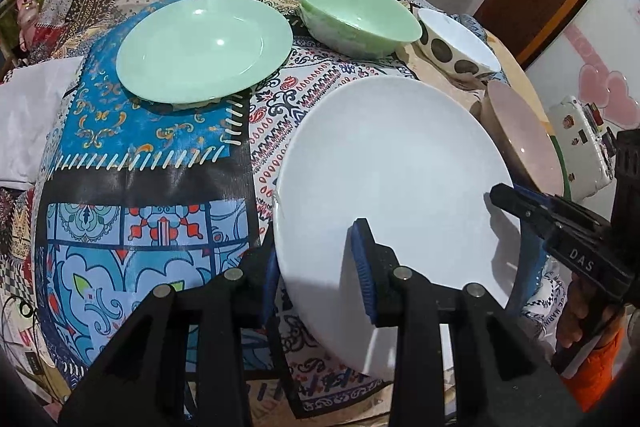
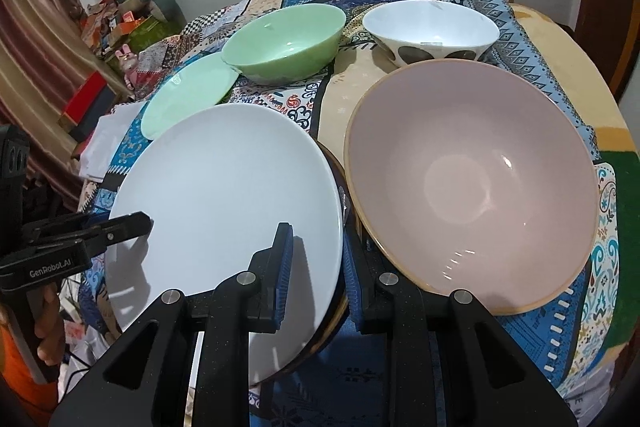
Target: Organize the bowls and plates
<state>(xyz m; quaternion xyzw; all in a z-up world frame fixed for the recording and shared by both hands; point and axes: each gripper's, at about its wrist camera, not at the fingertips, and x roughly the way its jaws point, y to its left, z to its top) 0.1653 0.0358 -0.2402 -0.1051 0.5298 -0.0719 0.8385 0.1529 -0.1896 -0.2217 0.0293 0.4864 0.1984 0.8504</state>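
Note:
A large white plate is held tilted above the patterned tablecloth. My left gripper is shut on its left rim and my right gripper is shut on its right rim; each gripper also shows at the edge of the other's view. A green plate lies at the far left. A green bowl and a white dotted bowl stand behind. A pink bowl sits right of the white plate.
A white cloth lies at the table's left edge. A white box stands beyond the right edge. Clutter and a pink toy rabbit are off the table's left side. A dark rim shows under the white plate.

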